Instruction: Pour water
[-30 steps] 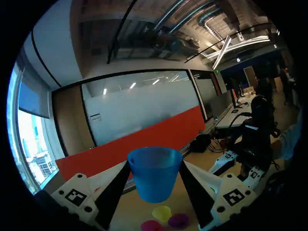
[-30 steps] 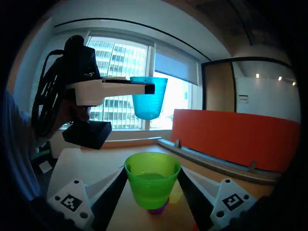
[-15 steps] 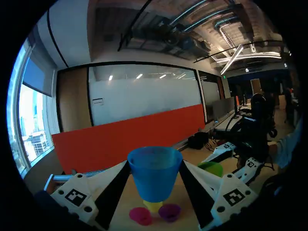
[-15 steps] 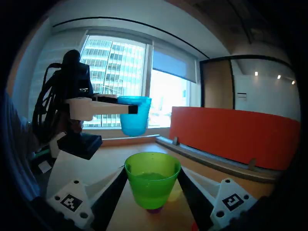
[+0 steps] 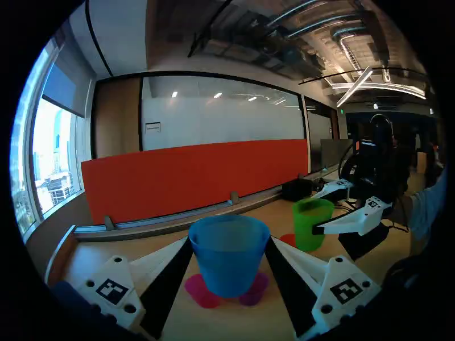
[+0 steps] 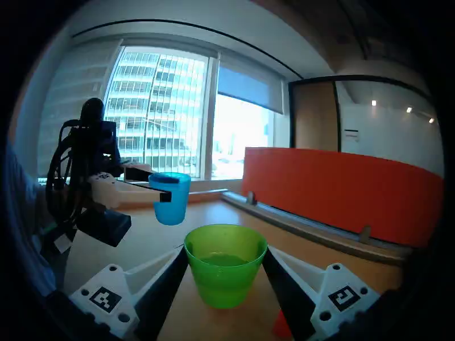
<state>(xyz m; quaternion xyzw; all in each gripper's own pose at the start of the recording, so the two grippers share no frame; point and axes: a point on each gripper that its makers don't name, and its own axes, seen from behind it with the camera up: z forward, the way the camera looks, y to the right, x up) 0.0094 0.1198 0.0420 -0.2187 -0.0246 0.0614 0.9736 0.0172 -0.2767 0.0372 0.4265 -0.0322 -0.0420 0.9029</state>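
Two cups were squeezed tight. The left gripper (image 5: 228, 244) held the blue cup (image 5: 228, 267), which hid most of two pink cups (image 5: 199, 291) behind it. The right gripper (image 6: 226, 251) held the green cup (image 6: 226, 281); its water was hard to see. Far back stood an orange wall (image 5: 193, 176).

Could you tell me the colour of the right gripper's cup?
Green cup, best in right gripper view.

Two cups (image 5: 200, 292) on the table (image 5: 227, 321) behind the held cup (image 5: 228, 256)
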